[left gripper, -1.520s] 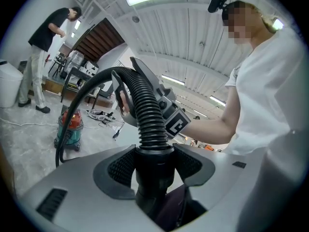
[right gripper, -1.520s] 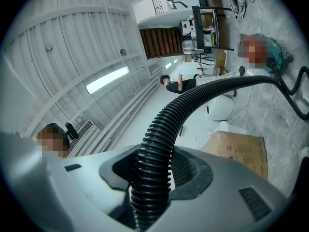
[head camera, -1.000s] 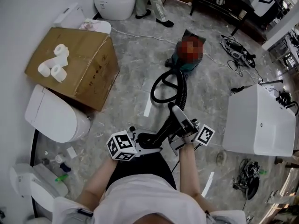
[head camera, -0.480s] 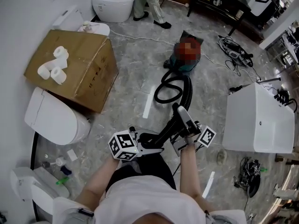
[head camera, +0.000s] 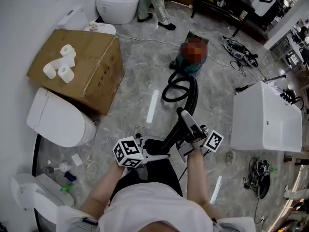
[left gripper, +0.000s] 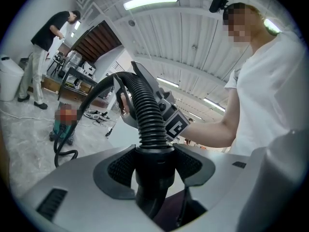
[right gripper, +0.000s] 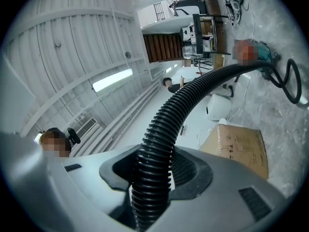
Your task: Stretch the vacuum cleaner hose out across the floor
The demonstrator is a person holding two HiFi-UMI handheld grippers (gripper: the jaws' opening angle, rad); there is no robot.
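Observation:
The teal vacuum cleaner (head camera: pixel 190 58) stands on the marble floor ahead. Its black ribbed hose (head camera: pixel 179 88) makes one loop on the floor, then rises to both grippers. My left gripper (head camera: pixel 155 150) is shut on the hose's smooth end cuff (left gripper: pixel 152 175), and the pads press it from both sides. My right gripper (head camera: pixel 187 123) is shut on the ribbed hose (right gripper: pixel 157 149) a little farther along, towards the vacuum cleaner (right gripper: pixel 258 52). The two grippers are close together in front of my body. The left gripper view shows the right gripper (left gripper: pixel 166 117) just beyond the hose bend.
A cardboard box (head camera: pixel 79 69) with three paper rolls lies to the left, beside a white toilet (head camera: pixel 55 122). Another toilet (head camera: pixel 116 4) and a standing person (head camera: pixel 154 4) are at the back. A white cabinet (head camera: pixel 265 124) stands to the right, with cables (head camera: pixel 241 52) and shoes (head camera: pixel 258 180) near it.
Both grippers keep their hold and have barely moved. The hose loop on the floor has shifted slightly to the right and looks a little tighter.

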